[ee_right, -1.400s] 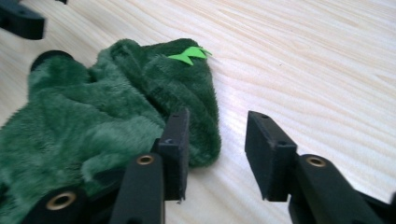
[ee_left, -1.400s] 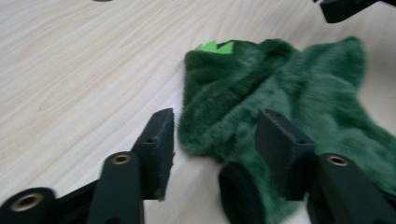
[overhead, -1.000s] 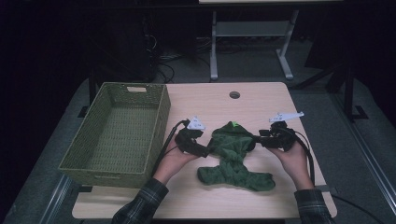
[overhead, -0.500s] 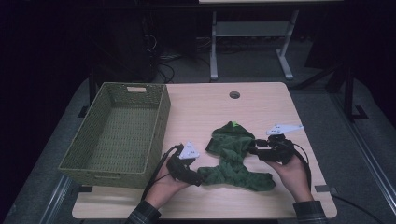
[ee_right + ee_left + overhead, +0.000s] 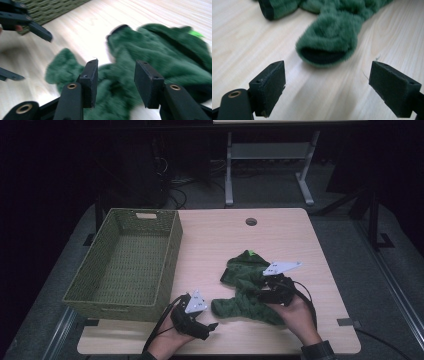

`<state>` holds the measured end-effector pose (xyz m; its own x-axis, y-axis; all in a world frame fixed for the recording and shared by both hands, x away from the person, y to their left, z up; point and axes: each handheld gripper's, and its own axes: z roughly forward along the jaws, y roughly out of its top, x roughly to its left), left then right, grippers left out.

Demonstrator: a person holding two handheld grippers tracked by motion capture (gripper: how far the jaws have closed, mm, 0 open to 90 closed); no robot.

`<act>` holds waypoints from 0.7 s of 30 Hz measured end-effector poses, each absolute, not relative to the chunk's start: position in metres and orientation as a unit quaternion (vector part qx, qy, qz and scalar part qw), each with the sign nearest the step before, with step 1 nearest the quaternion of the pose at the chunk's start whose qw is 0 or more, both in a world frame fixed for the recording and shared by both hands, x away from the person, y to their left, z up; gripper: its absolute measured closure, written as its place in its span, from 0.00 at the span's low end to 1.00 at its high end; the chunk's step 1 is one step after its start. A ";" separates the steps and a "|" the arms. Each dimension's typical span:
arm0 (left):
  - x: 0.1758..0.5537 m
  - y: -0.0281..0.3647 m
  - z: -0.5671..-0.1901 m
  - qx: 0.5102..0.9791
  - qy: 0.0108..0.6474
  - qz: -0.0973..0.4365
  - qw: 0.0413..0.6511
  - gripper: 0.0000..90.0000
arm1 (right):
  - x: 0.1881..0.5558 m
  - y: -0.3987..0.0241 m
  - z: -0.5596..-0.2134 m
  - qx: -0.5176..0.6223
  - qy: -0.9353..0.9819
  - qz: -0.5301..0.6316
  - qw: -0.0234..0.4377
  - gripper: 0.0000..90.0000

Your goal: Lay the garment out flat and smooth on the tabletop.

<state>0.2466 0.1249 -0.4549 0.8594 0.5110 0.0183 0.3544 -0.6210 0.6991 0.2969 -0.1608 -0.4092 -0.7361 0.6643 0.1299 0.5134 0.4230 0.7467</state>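
Left gripper point(image 5: 327, 86) spread wide before the fuzzy green fleece garment's point(image 5: 248, 290) sleeve cuff point(image 5: 325, 53), right gripper point(image 5: 116, 80) seemingly half-open above its blurred middle: either could bunch the fabric.

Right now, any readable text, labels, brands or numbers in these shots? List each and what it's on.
None readable.
Green fuzzy garment: small bright green tag at its far end, too small and blurred to tell if it carries print.
Woven basket: no label.
Table: bare wood grain, no marks.
Grey plates on the left hand-held gripper and right hand-held gripper: dark dots, no lettering.
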 end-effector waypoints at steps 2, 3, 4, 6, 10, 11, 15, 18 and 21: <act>0.243 0.126 -0.457 0.896 0.242 0.109 0.356 0.15 | 0.294 -0.152 -0.409 0.341 0.842 0.410 0.083 0.61; 0.242 0.128 -0.458 0.897 0.240 0.112 0.353 0.14 | 0.292 -0.147 -0.409 0.337 0.844 0.410 0.081 0.61; 0.242 0.130 -0.459 0.896 0.243 0.112 0.354 0.14 | 0.290 -0.142 -0.409 0.333 0.845 0.411 0.079 0.62; 0.242 0.134 -0.460 0.897 0.246 0.113 0.351 0.14 | 0.287 -0.133 -0.408 0.320 0.850 0.410 0.078 0.63; 0.238 0.136 -0.463 0.898 0.245 0.115 0.346 0.14 | 0.279 -0.115 -0.409 0.299 0.859 0.409 0.070 0.67; 0.237 0.135 -0.464 0.898 0.248 0.114 0.345 0.14 | 0.278 -0.111 -0.409 0.293 0.861 0.409 0.069 0.69; 0.237 0.135 -0.469 0.902 0.246 0.110 0.338 0.14 | 0.271 -0.095 -0.411 0.278 0.868 0.409 0.056 0.72; 0.238 0.138 -0.473 0.896 0.249 0.096 0.356 0.14 | 0.269 -0.084 -0.414 0.269 0.872 0.406 0.047 0.75; 0.237 0.142 -0.476 0.890 0.242 0.100 0.373 0.14 | 0.267 -0.075 -0.419 0.262 0.877 0.400 0.045 0.76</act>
<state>0.2373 0.1415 -0.4762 0.8628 0.5056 -0.0024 0.3560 -0.6040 0.7130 0.2672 -0.0747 -0.4195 -0.8589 0.4953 0.1300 0.4230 0.5433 0.7252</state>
